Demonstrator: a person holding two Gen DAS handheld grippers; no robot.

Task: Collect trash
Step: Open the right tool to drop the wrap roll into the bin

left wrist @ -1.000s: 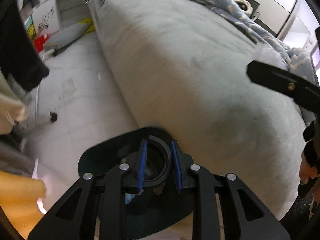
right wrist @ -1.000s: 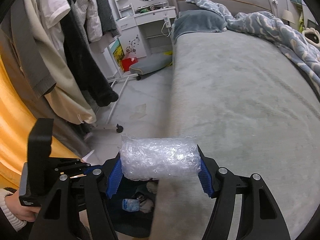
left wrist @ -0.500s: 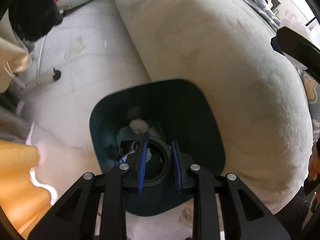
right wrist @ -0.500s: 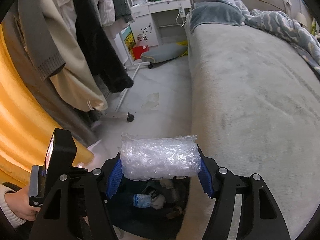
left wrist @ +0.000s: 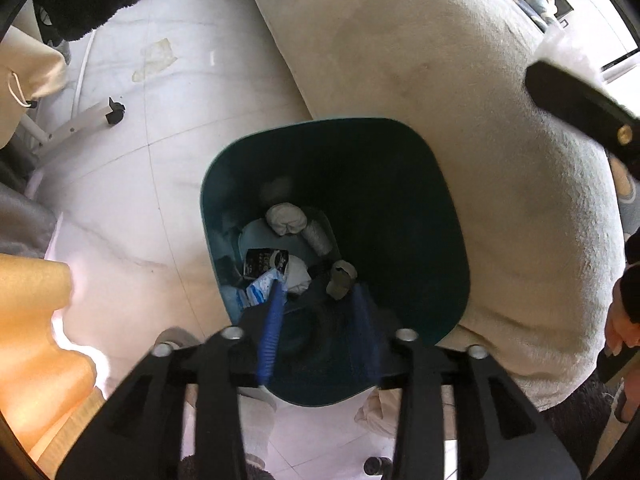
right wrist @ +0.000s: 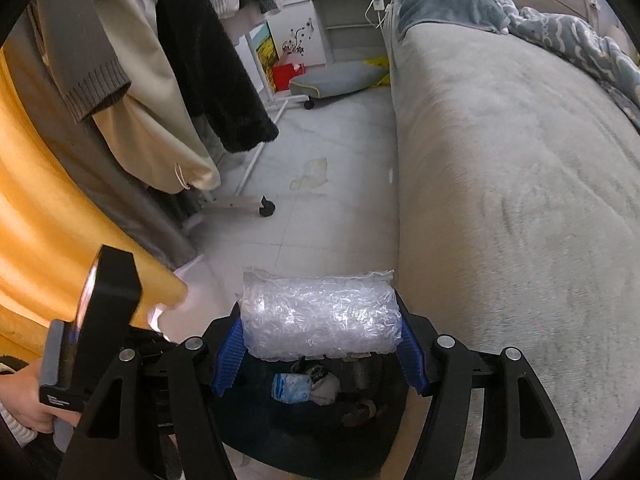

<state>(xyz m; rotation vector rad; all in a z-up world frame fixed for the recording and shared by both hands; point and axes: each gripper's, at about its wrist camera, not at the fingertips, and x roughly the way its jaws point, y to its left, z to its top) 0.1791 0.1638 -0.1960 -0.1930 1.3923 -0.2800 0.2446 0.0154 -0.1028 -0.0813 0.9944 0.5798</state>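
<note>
A dark teal trash bin (left wrist: 420,184) stands on the floor against the bed, with several pieces of trash inside. My left gripper (left wrist: 318,320) hangs over the bin's near side with its jaws parted; a dark ring-shaped object (left wrist: 308,330) shows blurred between the blue pads, and I cannot tell whether they touch it. My right gripper (right wrist: 320,340) is shut on a roll of bubble wrap (right wrist: 320,316) and holds it just above the bin's mouth (right wrist: 304,432). The right gripper also shows at the right edge of the left wrist view (left wrist: 576,108).
A grey bed (right wrist: 512,168) fills the right side. A clothes rack with hanging coats (right wrist: 168,80) and a wheeled foot (right wrist: 266,208) stands on the left. An orange curtain (right wrist: 40,208) hangs at the far left. A white desk (right wrist: 344,4) is at the back.
The left gripper has tipped down over the bin and its jaws have parted around the dark ring. The right gripper has carried the bubble wrap closer above the bin.
</note>
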